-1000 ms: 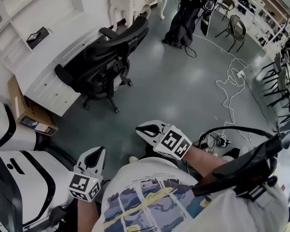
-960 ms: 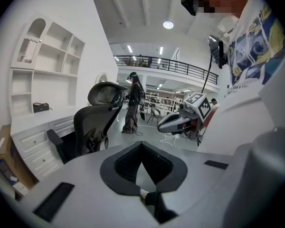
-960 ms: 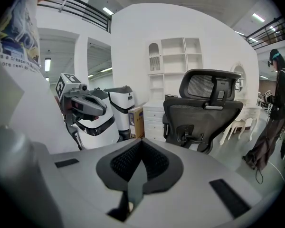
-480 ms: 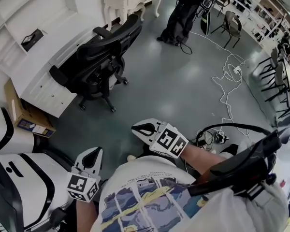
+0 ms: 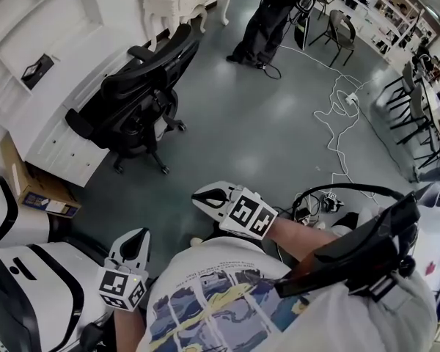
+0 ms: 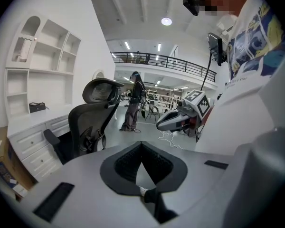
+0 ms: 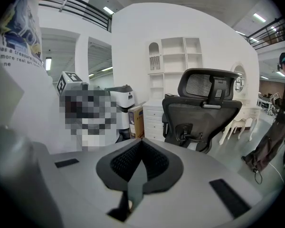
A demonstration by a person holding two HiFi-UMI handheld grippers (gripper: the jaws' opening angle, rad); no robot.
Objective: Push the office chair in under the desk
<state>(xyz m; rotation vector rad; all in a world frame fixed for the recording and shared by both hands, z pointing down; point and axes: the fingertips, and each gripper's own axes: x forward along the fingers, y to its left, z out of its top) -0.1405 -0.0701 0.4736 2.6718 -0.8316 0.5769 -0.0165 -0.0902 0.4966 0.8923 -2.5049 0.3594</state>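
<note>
Holds left hand-held gripper (image 5: pixel 136 236) and right hand-held gripper (image 5: pixel 199 195) shut, empty, well apart from chair (image 5: pixel 136 101) parked at bench (image 5: pixel 59 149), backrest (image 5: pixel 152 66) outward. Fits either walking up to push or backing off after; with push left, calls for meeting backrest squarely.

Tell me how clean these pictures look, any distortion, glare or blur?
Head view: wide-angle bending, soft sheen on the floor, office chair sharp. Left gripper view: fisheye, dark corners, ceiling lamp flares. Right gripper view: fisheye, even light.
</note>
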